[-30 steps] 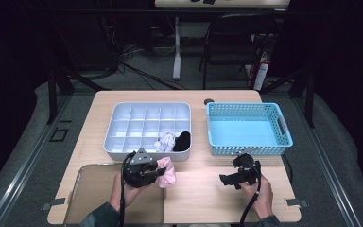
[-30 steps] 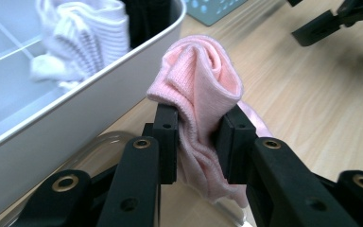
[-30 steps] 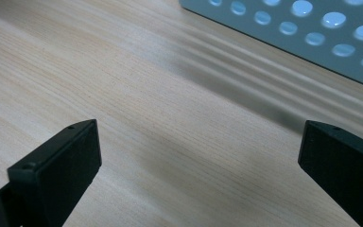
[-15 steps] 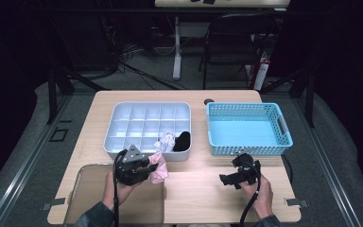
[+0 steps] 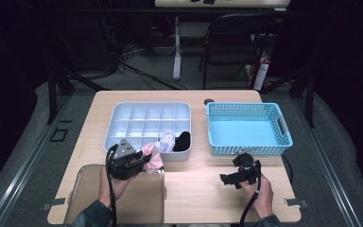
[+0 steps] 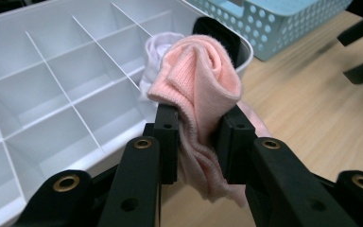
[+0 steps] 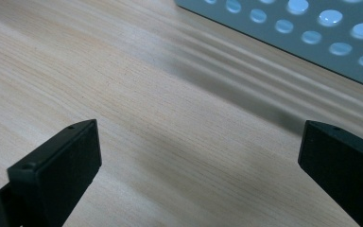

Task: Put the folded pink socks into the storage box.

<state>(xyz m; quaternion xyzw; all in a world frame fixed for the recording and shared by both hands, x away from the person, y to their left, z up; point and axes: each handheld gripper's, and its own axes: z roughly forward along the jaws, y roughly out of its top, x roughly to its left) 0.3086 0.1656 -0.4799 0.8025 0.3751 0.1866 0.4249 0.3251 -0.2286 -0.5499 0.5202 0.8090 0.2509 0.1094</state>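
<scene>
A dark room with chair legs and cables is framing the wooden table [image 5: 198, 189] in the middle of the high view. At lower left of that view, the left gripper [image 5: 139, 162] is pinching a rolled pink sock [image 5: 153, 157] just at the near rim of the white divided tray [image 5: 123, 120]. In the left gripper view the sock [image 6: 203, 94] is sitting squarely between the two black jaws, its rolled top bulging above the pads [image 6: 166, 137] and its loose end hanging below them. A white sock [image 5: 167, 141] and a black sock [image 5: 182, 140] are lying in the tray's near right compartments. At lower right, the right gripper [image 5: 229, 178] is hovering with jaws spread wide and nothing between them, near the blue basket [image 5: 283, 137].
</scene>
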